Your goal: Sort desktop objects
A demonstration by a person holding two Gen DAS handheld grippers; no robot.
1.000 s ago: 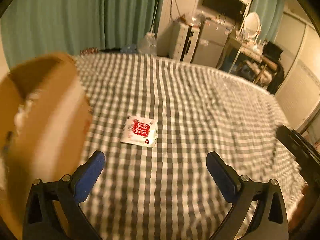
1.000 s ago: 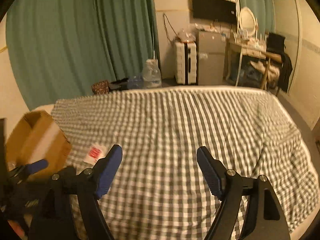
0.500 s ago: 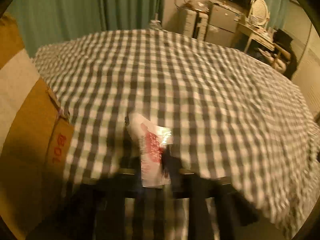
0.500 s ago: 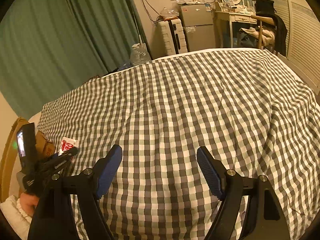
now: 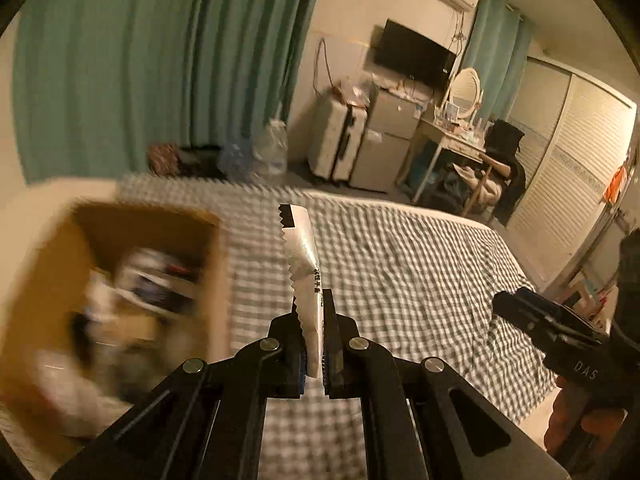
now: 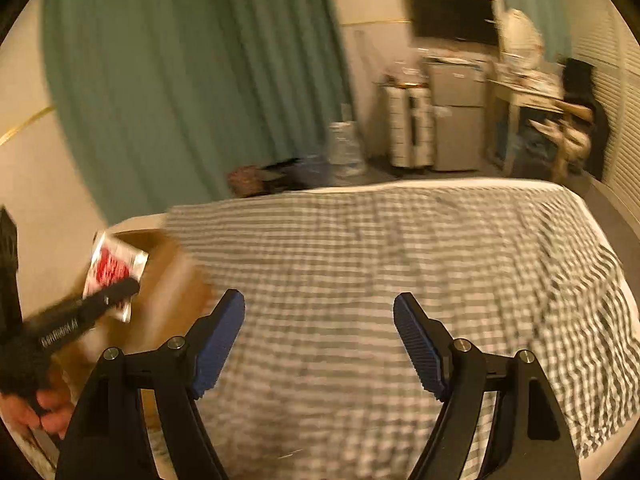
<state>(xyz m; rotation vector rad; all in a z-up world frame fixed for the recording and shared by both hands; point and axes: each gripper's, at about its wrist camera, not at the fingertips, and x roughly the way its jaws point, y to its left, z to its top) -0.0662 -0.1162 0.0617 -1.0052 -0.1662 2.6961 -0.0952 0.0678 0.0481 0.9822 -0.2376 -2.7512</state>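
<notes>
My left gripper (image 5: 314, 344) is shut on a small white sachet (image 5: 306, 276) with a zigzag edge and red print, held edge-on and raised off the bed. In the right wrist view the same sachet (image 6: 114, 266) shows its red face, pinched by the left gripper (image 6: 128, 286) above the open cardboard box (image 6: 176, 276). The cardboard box (image 5: 52, 280) lies to the left of the sachet and holds several blurred items. My right gripper (image 6: 320, 344) stands open over the checked bedspread (image 6: 380, 248) with nothing between its blue pads.
A person's hand (image 6: 44, 412) holds the left tool at the lower left. The right tool (image 5: 560, 336) shows at the right edge of the left wrist view. Beyond the bed stand green curtains (image 5: 140, 60), a water bottle (image 5: 272, 148), a suitcase, a small fridge and a desk.
My left gripper closed on the sachet that lay flat on the bedspread and lifted it toward the box. Both hands rose, and the right gripper stayed open.
</notes>
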